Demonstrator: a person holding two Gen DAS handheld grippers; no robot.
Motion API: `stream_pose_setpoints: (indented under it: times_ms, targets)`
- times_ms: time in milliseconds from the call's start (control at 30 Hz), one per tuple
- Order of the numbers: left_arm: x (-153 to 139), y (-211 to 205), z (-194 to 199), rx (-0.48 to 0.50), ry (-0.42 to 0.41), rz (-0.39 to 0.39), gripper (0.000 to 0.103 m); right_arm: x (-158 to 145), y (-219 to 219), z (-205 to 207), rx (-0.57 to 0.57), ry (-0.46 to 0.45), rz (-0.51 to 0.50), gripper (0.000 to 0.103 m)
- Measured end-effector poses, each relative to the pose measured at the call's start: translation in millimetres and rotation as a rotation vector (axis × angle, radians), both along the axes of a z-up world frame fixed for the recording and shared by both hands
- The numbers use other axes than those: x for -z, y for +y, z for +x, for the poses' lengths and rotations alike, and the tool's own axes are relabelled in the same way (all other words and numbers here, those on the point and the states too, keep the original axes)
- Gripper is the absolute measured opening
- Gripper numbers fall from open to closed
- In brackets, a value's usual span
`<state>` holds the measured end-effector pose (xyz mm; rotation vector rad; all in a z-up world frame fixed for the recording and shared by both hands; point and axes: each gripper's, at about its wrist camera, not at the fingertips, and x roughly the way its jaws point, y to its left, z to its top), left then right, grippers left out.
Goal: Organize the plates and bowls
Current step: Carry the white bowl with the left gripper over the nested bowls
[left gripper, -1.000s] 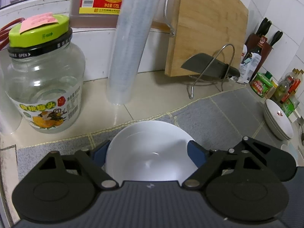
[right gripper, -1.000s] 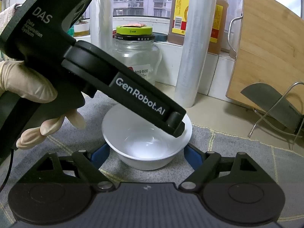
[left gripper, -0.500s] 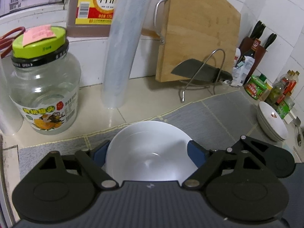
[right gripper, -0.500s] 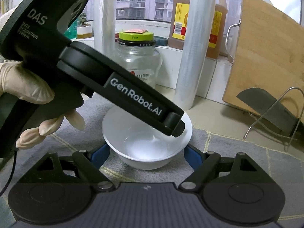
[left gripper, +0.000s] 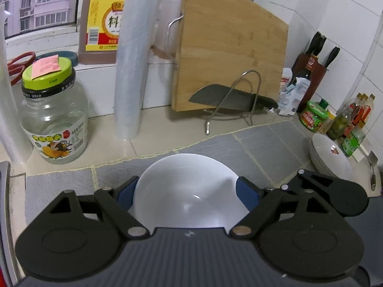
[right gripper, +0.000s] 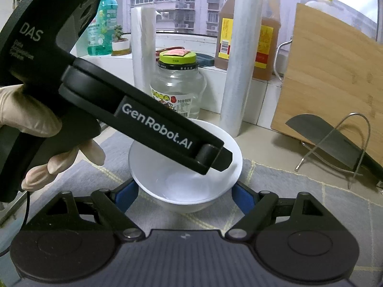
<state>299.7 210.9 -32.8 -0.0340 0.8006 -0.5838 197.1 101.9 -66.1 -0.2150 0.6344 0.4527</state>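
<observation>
While tilted downward, left tongs (left gripper: 189,191) clamp bowl (left gripper: 189,189)

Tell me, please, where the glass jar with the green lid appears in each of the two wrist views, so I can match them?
Left wrist view: the glass jar stands at the far left on the counter, left of the roll of plastic wrap.
Right wrist view: the jar is in the upper middle, behind the white bowl.
Shared landmark: the wooden cutting board, leaning at the wall, right of the jar in both views.
</observation>
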Motion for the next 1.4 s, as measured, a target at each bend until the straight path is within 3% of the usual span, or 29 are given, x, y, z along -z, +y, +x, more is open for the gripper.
stream_pose_setpoints:
  times_ms: [767,1400]
  targets:
    - [-37.8,-82.6,-68.1,-0.006,-0.042,-0.008,0.085,-27.6,-89.4,-55.4,-0.035,-0.023,-0.011,0.088]
    - [-35.2,-170.2,-104.5,0.039,-0.034,-0.017,0.086,-26.0,-174.0,-95.7,-0.022,-0.017,-0.055,0.088]
